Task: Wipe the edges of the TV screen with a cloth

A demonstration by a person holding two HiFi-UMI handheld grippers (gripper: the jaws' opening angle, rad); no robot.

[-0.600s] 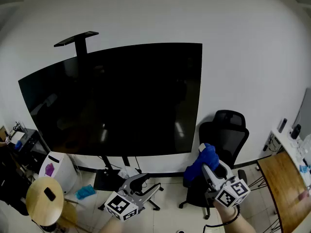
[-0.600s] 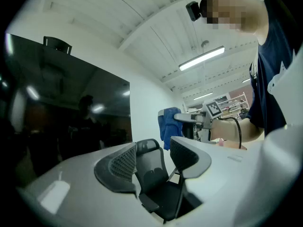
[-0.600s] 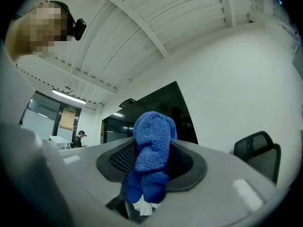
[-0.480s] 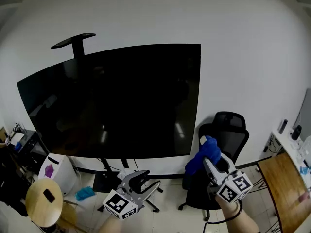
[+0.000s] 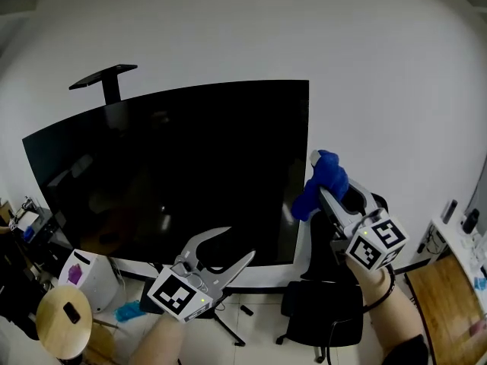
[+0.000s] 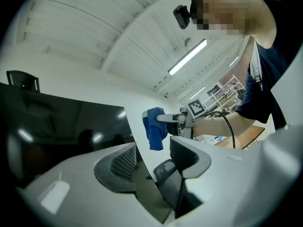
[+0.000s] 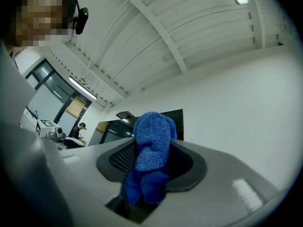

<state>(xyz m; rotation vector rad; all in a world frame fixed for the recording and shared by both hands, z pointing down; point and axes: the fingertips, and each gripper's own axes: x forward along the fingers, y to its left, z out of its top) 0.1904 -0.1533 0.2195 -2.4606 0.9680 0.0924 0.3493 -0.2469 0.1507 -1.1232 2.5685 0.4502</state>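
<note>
Head view: the right gripper [image 5: 329,190] clamps a bright blue terry cloth [image 5: 318,182] at three o'clock of the wide black flat TV screen [image 5: 167,173], just beside its right edge. The left gripper [image 5: 226,253] is at six o'clock.

Left gripper view: jaws apart, holding nothing.

Right gripper view: the cloth sits bunched between the jaws. If pressed at an angle, the bare jaw tips could scrape the panel.

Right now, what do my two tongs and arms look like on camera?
The left tongs and right tongs are light grey, curved, with dark meshed pads. Each carries a white cube of black square markers. A black cable loops by the right wrist. The sleeve is dark navy.
</note>
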